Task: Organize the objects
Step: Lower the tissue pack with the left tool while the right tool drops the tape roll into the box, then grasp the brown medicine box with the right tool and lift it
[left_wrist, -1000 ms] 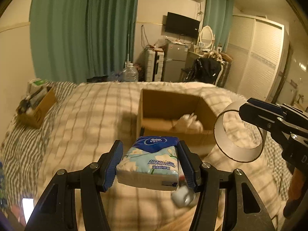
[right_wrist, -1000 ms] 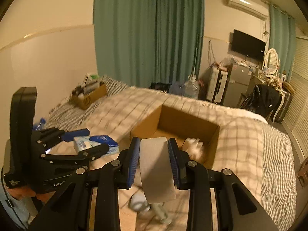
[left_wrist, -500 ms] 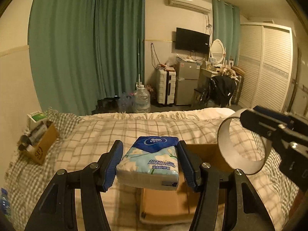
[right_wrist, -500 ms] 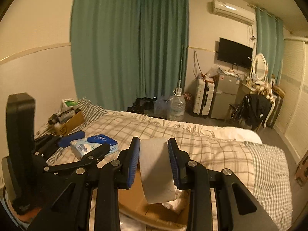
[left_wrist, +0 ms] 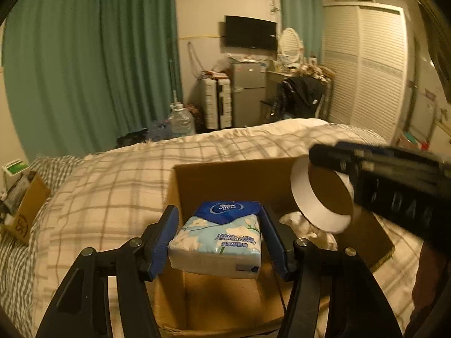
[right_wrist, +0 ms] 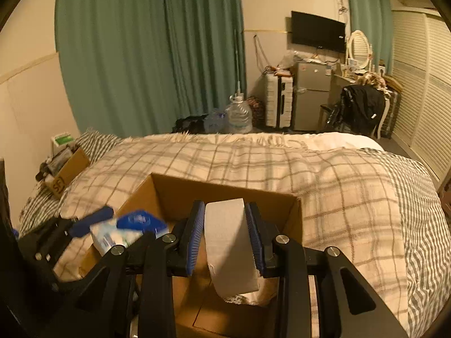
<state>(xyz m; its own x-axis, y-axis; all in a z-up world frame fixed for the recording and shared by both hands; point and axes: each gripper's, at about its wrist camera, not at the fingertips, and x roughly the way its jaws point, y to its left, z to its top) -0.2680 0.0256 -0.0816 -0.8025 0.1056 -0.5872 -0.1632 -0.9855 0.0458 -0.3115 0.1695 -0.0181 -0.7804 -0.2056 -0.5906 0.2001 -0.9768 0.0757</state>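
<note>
With the left gripper (left_wrist: 220, 236) clamping the tissue pack (left_wrist: 217, 238) and the right gripper (right_wrist: 225, 239) pinching the tape roll (right_wrist: 229, 242) over the cardboard box (left_wrist: 225, 177) at lower centre, a simultaneous release risks collision, bouncing one item onto the bed (left_wrist: 112, 174).

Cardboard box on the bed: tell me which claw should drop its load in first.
Left, probably. The left claw holds the blue-and-white tissue pack directly above the open brown cardboard box and its bare floor. The right claw, gripping the white tape roll, hangs over crumpled white material.
</note>
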